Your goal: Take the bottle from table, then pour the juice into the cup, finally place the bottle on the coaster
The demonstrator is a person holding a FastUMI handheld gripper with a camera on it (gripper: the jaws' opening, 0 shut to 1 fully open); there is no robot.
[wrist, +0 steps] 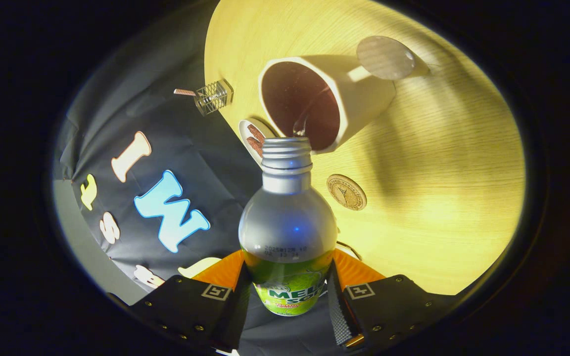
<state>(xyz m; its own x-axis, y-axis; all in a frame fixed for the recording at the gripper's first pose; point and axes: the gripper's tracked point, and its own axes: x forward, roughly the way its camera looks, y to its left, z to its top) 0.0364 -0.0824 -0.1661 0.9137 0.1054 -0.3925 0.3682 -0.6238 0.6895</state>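
Pinching the bottle (287,232) in my gripper (289,291), I see juice streaming into the dark-lined cup (314,101).

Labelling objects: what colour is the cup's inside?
Dark reddish-brown inside the white cup; gripper view.

You have the bottle (287,232) between the gripper (287,291) fingers, its mouth just before the cup (324,99). The coaster (346,192) lies on the table (438,173) beside the bottle neck, a small plate (251,136) against the cup.
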